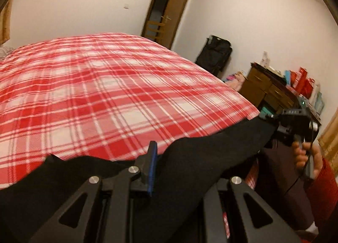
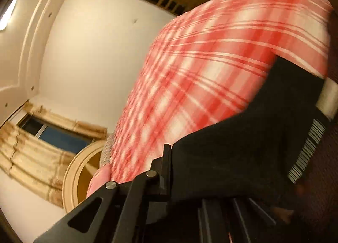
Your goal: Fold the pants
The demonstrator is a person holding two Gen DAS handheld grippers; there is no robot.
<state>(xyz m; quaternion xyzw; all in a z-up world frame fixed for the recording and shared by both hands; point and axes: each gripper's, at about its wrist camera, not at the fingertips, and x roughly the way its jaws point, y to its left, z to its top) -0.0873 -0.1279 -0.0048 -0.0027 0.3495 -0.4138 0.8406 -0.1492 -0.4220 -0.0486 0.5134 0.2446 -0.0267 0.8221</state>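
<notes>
The black pants (image 1: 200, 154) hang stretched between my two grippers at the near edge of the red plaid bed (image 1: 105, 86). My left gripper (image 1: 160, 169) is shut on the pants; one blue-padded finger (image 1: 152, 158) shows, the other is hidden under the cloth. My right gripper (image 1: 295, 124) appears at the right of the left wrist view, held by a hand, gripping the far end of the pants. In the right wrist view my right gripper (image 2: 175, 169) is shut on the black pants (image 2: 243, 148), with a white barcode tag (image 2: 306, 148) on them. The view is tilted and blurred.
The plaid bedcover (image 2: 211, 63) fills the bed. A brown door (image 1: 169, 10) stands open at the back wall. A black bag (image 1: 215, 55) leans on the wall. A wooden dresser (image 1: 266, 91) with red boxes stands right of the bed. A curtained window (image 2: 52, 133) shows in the right wrist view.
</notes>
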